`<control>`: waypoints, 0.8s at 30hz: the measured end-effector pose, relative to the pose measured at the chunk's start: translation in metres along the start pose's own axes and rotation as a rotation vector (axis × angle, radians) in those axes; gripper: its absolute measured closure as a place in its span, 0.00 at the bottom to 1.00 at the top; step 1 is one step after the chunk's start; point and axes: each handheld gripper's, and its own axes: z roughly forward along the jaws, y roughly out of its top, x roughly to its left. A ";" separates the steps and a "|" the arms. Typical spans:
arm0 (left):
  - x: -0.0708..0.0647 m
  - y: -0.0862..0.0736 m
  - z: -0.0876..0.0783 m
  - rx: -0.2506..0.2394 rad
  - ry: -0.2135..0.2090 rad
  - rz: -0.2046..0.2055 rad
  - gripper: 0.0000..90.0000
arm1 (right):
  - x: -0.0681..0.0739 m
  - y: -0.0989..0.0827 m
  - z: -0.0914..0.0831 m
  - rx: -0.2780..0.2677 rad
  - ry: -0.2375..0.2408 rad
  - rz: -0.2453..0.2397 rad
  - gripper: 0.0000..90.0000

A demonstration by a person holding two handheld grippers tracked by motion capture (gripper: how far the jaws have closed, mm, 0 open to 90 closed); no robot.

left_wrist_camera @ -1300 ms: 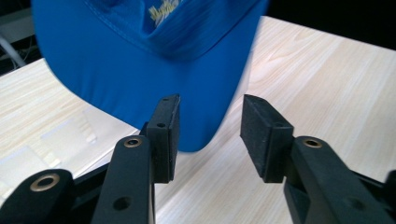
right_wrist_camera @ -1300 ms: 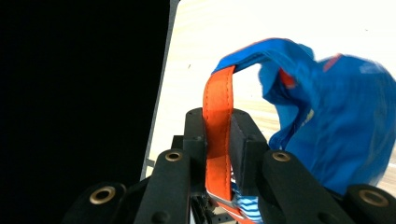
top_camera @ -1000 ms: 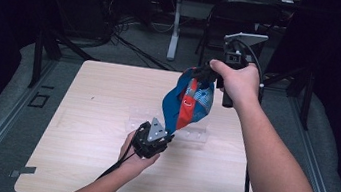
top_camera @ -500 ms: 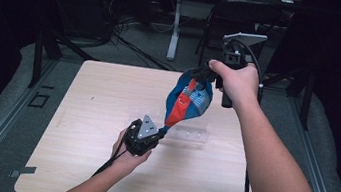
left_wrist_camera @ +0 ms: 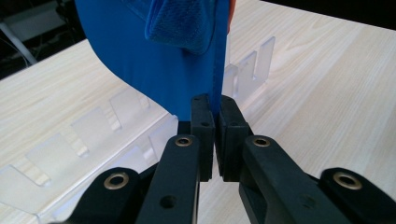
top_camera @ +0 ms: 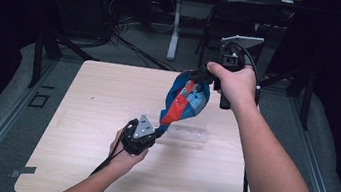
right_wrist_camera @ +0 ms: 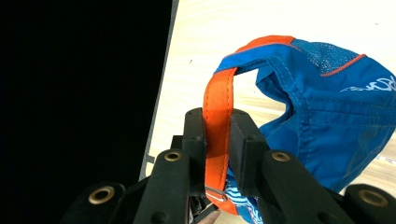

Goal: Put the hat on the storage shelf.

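Between both grippers, blue cap [top_camera: 185, 100]

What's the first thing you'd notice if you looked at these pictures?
A bright blue and orange cap hangs in the air above the middle of the wooden table, stretched between two tongs. The right tongs pinch its orange strap up high, and the left tongs pinch its blue edge down low. A clear plastic rack lies on the table just underneath.
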 end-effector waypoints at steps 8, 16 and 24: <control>0.003 0.002 0.004 0.006 -0.008 -0.016 0.97 | 0.001 0.001 -0.002 0.002 0.004 -0.004 0.87; 0.005 -0.004 0.008 0.025 -0.011 -0.028 0.97 | -0.005 0.001 0.007 0.010 -0.006 0.004 0.87; 0.007 -0.011 0.008 0.026 -0.014 -0.043 0.97 | -0.010 0.001 0.013 0.025 -0.011 0.012 0.87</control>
